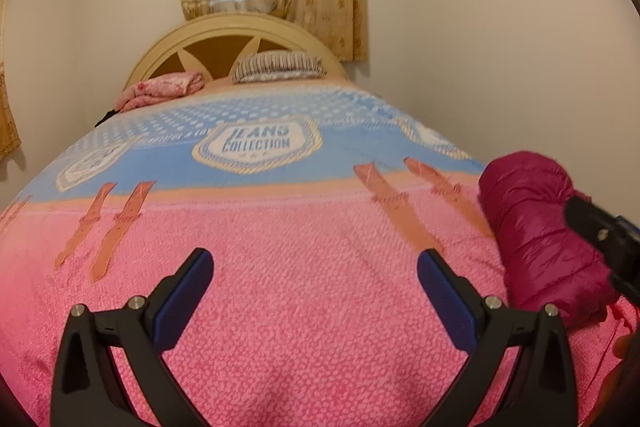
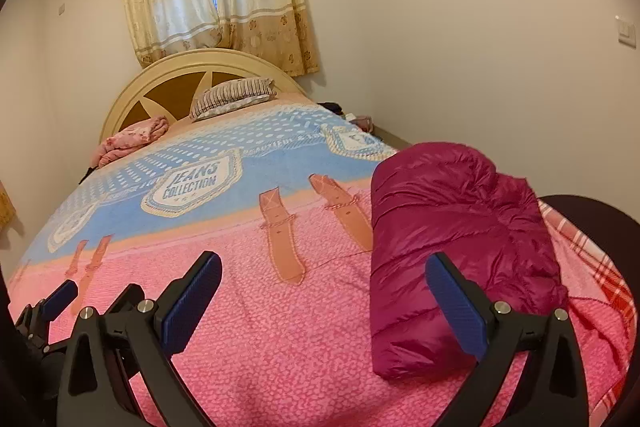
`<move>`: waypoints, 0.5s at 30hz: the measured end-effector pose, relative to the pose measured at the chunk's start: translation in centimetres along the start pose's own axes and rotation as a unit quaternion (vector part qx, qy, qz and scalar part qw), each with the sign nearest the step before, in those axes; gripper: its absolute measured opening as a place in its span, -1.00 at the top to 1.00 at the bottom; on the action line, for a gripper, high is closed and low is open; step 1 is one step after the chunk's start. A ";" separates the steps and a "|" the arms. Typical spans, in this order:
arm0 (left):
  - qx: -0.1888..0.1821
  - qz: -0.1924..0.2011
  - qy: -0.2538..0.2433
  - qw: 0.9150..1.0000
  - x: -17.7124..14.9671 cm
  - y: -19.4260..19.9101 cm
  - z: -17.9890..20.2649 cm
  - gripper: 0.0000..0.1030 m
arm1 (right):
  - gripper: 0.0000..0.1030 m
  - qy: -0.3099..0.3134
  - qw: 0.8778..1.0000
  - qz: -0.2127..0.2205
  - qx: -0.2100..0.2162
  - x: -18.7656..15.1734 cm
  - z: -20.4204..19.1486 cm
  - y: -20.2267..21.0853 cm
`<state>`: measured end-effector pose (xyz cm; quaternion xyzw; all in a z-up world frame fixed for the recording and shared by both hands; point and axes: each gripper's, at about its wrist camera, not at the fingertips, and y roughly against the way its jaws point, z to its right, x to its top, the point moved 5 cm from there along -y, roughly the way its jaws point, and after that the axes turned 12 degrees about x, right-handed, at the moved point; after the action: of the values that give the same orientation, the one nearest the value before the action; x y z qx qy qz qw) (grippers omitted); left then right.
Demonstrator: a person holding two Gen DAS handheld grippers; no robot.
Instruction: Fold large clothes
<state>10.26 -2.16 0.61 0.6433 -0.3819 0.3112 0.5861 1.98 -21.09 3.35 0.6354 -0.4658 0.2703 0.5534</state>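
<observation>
Blue-padded fingers of the right gripper stand spread wide and empty, low over the bed. On the pink cover near the bed's right edge lies the jacket, a magenta puffer already folded into a thick bundle, its near end just behind the right finger. It looks light, soft and slippery, likely to spring open; a hold across the folded layers at one end should serve best. Beside it, the left gripper is also parted and empty, level over the cover.
</observation>
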 end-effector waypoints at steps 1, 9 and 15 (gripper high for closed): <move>0.009 -0.005 -0.004 1.000 0.0 -0.2 0.1 -1.00 | -0.98 0.001 1.000 0.003 -0.003 0.0 0.0 0.1; 0.019 0.006 -0.008 1.000 0.0 0.3 0.3 -1.00 | -0.98 0.002 1.000 -0.001 -0.003 -0.5 0.1 0.2; 0.021 -0.001 -0.005 1.000 -0.1 0.1 0.2 -1.00 | -0.98 0.002 1.000 -0.002 -0.004 -0.5 0.1 0.2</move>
<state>10.14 -2.37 0.53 0.6576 -0.3775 0.3152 0.5707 1.56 -20.98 2.99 0.6335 -0.4643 0.2686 0.5576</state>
